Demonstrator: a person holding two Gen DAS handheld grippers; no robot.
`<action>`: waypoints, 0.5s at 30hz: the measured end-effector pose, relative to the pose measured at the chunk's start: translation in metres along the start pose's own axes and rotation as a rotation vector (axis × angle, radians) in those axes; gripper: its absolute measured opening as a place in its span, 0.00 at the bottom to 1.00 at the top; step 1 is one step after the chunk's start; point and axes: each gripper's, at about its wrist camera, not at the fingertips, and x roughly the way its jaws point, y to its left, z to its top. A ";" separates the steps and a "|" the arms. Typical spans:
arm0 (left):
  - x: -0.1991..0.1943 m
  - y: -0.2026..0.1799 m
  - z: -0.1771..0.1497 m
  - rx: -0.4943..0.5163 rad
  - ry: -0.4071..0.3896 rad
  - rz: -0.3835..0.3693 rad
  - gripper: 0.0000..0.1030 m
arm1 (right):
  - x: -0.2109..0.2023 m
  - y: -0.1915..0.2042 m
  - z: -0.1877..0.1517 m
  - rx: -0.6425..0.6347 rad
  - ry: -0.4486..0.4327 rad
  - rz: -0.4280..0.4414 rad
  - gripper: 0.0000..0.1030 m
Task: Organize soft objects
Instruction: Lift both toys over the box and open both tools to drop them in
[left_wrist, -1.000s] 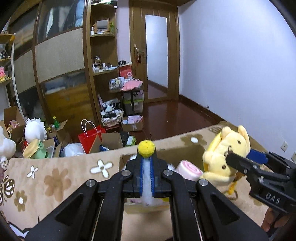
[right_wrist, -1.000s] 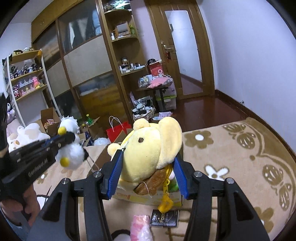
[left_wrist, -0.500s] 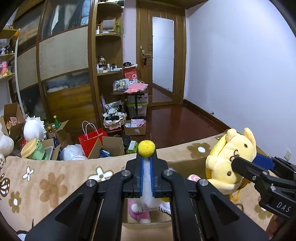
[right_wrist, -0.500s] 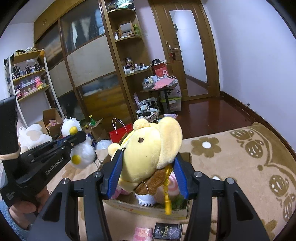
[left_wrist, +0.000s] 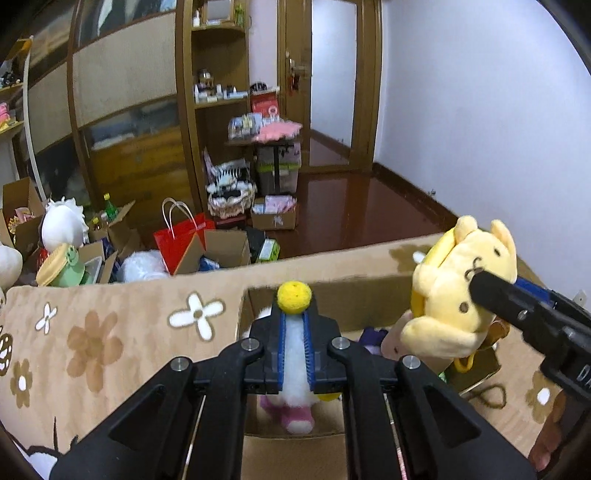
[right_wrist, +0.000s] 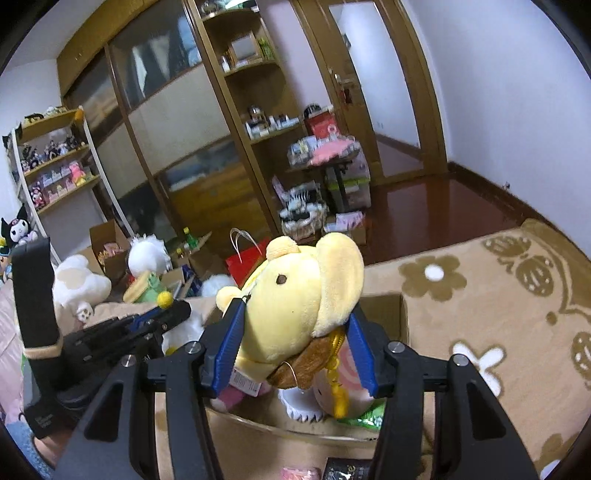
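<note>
Over cardboard box (left_wrist: 369, 295), both fingers (left_wrist: 282, 345) angled down

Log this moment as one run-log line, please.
left gripper: shut on white plush | right gripper: shut on yellow plush | both over cardboard box

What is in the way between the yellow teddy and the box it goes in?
Nothing that I can see. The right gripper holds the yellow plush right above the open cardboard box. Other soft toys already lie inside, but there is only air between it and them.
</note>
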 end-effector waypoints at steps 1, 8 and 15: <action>0.005 -0.001 -0.003 0.003 0.019 0.001 0.09 | 0.005 -0.002 -0.004 0.000 0.018 -0.005 0.55; 0.020 -0.001 -0.015 0.015 0.081 0.014 0.13 | 0.022 -0.012 -0.019 0.022 0.075 -0.013 0.57; 0.026 0.003 -0.016 0.007 0.126 0.023 0.17 | 0.022 -0.011 -0.021 0.019 0.081 -0.028 0.59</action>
